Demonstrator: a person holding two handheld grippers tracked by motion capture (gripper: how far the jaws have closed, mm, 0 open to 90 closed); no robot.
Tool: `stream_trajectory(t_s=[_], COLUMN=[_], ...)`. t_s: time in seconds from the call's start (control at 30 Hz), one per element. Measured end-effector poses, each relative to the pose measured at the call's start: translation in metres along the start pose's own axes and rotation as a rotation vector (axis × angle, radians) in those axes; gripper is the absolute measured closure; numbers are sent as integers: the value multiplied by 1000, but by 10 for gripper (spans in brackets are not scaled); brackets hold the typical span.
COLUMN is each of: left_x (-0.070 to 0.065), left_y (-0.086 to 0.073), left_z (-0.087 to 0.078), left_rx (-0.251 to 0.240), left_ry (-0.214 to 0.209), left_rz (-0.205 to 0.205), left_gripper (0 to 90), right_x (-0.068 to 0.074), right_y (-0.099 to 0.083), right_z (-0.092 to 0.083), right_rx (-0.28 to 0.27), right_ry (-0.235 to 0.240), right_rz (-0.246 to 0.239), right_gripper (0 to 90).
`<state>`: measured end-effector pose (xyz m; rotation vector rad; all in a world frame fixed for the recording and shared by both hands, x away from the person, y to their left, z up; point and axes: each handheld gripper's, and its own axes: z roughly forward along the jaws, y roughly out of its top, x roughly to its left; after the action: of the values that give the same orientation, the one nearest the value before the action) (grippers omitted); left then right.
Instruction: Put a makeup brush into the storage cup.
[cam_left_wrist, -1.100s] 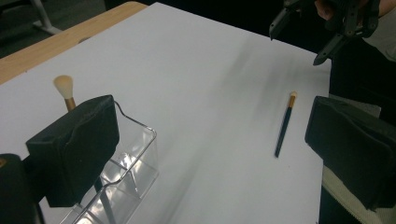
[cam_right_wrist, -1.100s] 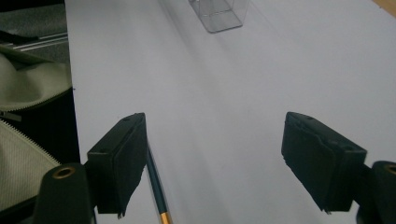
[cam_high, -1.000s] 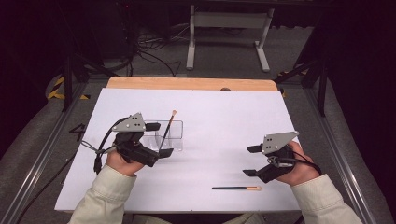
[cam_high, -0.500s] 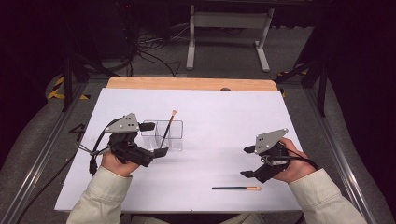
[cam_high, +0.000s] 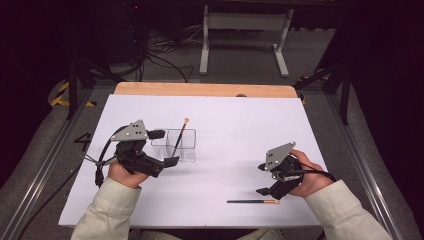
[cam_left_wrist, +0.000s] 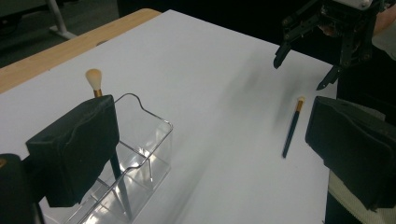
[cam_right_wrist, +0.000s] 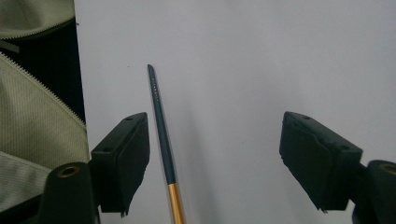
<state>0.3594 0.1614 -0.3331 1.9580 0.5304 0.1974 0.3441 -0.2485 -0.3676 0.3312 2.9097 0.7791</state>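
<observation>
A clear plastic box (cam_high: 186, 148) stands left of centre on the white table, with a dark-handled brush (cam_high: 181, 136) leaning upright in it, its pale tuft (cam_left_wrist: 94, 79) on top. My left gripper (cam_high: 164, 147) is open at the box's left end, and the box's near corner (cam_left_wrist: 159, 135) lies between its jaws without touching them. A second brush (cam_high: 252, 202) lies flat near the front edge. My right gripper (cam_high: 262, 179) hovers over it, open. Its jaws have just closed a little, and the brush handle (cam_right_wrist: 161, 135) lies between them close to the left jaw, not pressed.
The white sheet (cam_high: 230, 125) covers a wooden tabletop (cam_high: 200, 90). The front table edge runs just below the lying brush. A pale sleeve (cam_right_wrist: 32, 116) hangs beside the right gripper's left jaw. Metal frame legs (cam_high: 205, 45) and cables lie on the floor beyond.
My right gripper has shifted slightly left and down towards the brush lying on the table. The left gripper has stayed at the box.
</observation>
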Motion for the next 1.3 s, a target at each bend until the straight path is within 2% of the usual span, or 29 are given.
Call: stream_trajectory(t_s=[0.53, 1.03, 1.3], left_x=[1, 3, 4], left_y=[0, -2, -4], left_z=[-2, -3, -6], left_rx=[-7, -6, -5], left_ry=[-9, -4, -4], left_rz=[-12, -8, -8], left_gripper=[35, 35, 38], right_x=[3, 6, 7], right_y=[-1, -1, -1], right_z=[11, 18, 23], right_rx=[83, 122, 145], right_ry=[27, 77, 92], right_rz=[-16, -46, -44], right_gripper=[303, 300, 303])
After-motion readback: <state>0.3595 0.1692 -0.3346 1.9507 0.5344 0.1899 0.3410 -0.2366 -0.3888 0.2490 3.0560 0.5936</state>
